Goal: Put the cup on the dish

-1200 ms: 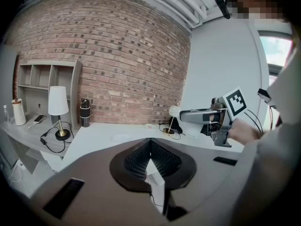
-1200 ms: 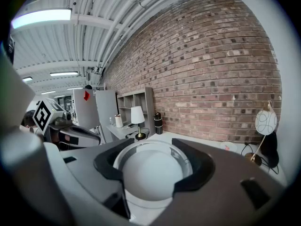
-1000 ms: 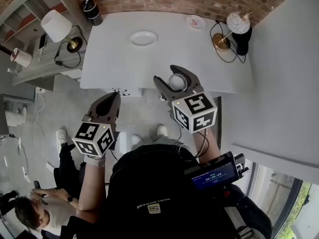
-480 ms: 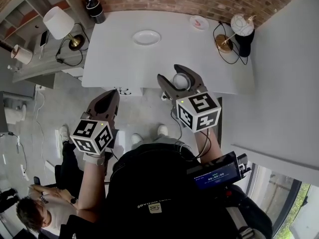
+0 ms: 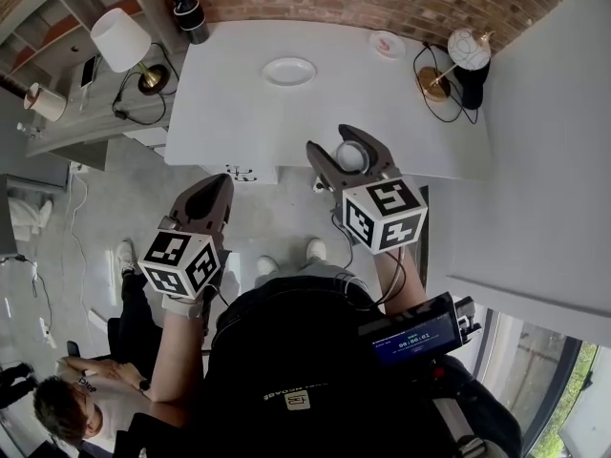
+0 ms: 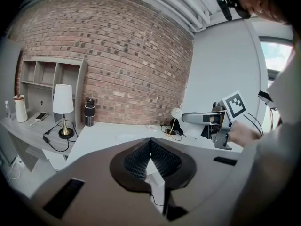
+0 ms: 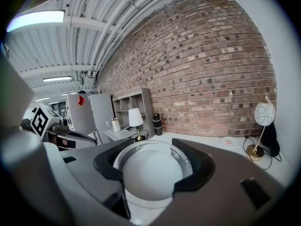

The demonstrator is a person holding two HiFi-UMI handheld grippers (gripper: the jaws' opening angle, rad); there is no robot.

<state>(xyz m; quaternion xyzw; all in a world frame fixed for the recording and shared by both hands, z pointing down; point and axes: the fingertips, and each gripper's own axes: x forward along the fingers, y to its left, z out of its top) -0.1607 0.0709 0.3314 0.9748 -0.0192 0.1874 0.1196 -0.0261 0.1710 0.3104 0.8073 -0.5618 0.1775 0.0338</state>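
A white dish (image 5: 289, 71) lies on the far side of the white table (image 5: 239, 122), and shows small in the left gripper view (image 6: 126, 136). My right gripper (image 5: 344, 144) is shut on a white cup (image 5: 350, 156) and holds it over the table's near edge, well short of the dish. In the right gripper view the cup (image 7: 153, 171) fills the space between the jaws. My left gripper (image 5: 214, 183) is shut and empty, off the table's near side above the floor. Its jaws meet at the tips (image 6: 150, 141).
A small pink saucer (image 5: 385, 43), a gold lamp with a round shade (image 5: 449, 55) and its black cable sit at the table's far right. A black bottle (image 5: 189, 10) stands at the far left corner. A white-shade lamp (image 5: 122, 46) is on the side shelf. A person (image 5: 67, 404) sits at lower left.
The right gripper with the cup has edged slightly right in view, and the table and dish have drifted right too. The left gripper has barely moved.
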